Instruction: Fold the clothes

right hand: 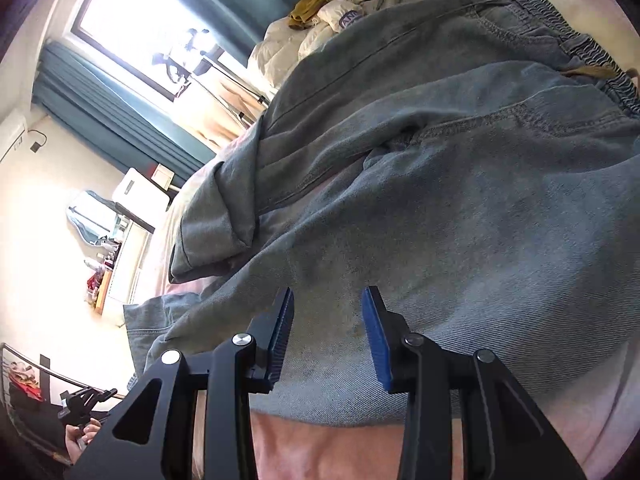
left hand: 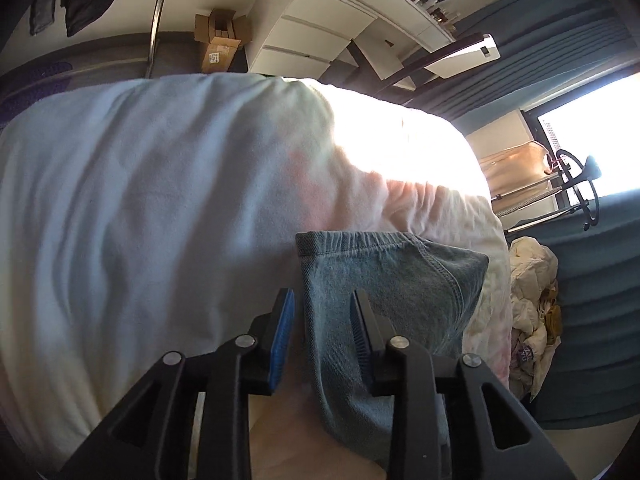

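A pair of light blue denim trousers (right hand: 460, 208) with an elastic waistband lies on a bed with a pale white and pink cover (left hand: 140, 200). In the right wrist view they fill the frame, one leg folded over at the left. My right gripper (right hand: 326, 336) is open just above the denim near its lower edge. In the left wrist view a folded end of the trousers (left hand: 384, 280) with the waistband on top lies on the cover. My left gripper (left hand: 322, 328) is open, its jaws astride the denim's left edge, holding nothing.
A heap of cream and mustard clothes (left hand: 532, 288) lies beyond the bed, also in the right wrist view (right hand: 340, 12). Teal curtains (left hand: 592, 300) and a bright window (right hand: 160, 28) stand behind. White drawers (left hand: 320, 32) and cardboard boxes (left hand: 218, 40) are past the bed.
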`<state>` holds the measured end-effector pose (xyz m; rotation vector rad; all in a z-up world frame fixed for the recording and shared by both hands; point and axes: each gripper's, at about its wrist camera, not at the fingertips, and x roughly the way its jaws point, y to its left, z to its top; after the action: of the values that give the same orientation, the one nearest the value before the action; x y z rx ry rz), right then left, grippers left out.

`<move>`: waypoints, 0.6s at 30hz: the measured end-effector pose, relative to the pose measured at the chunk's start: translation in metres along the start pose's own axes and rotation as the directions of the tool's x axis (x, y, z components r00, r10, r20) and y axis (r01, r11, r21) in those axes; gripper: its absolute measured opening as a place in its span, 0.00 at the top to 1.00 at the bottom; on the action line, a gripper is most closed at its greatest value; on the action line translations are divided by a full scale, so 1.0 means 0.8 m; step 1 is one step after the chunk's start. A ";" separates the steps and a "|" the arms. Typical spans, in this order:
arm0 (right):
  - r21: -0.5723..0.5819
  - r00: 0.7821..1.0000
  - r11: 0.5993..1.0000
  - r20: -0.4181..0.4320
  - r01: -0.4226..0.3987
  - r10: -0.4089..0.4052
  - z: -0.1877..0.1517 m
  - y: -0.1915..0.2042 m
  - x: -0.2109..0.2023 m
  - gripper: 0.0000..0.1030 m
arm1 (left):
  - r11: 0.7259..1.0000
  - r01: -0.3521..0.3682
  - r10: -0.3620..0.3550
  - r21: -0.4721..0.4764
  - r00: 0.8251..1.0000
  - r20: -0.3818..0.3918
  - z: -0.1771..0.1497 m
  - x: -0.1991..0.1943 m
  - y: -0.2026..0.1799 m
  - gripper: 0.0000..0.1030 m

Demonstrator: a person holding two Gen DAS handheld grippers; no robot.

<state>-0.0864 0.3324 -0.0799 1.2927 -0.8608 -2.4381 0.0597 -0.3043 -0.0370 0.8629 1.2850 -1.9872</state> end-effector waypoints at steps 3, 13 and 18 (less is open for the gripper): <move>0.010 0.998 1.000 0.057 0.008 -0.009 0.008 -0.005 -0.025 0.65 | 0.990 0.053 -0.051 0.129 0.999 -0.014 -0.020 -0.016 -0.023 0.57; 0.100 0.980 0.995 0.197 0.017 -0.036 0.028 -0.063 -0.114 0.64 | 0.835 0.216 -0.146 0.505 0.974 -0.175 -0.133 -0.012 -0.133 0.57; 0.205 0.961 0.978 0.258 0.047 -0.100 0.033 -0.117 -0.154 0.64 | 0.759 0.271 -0.186 0.593 0.962 -0.201 -0.176 -0.019 -0.180 0.57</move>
<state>-0.0317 0.4750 -0.0426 1.0867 -1.1695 -2.6868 -0.0161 -0.1221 0.0064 1.1953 0.8175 -2.6580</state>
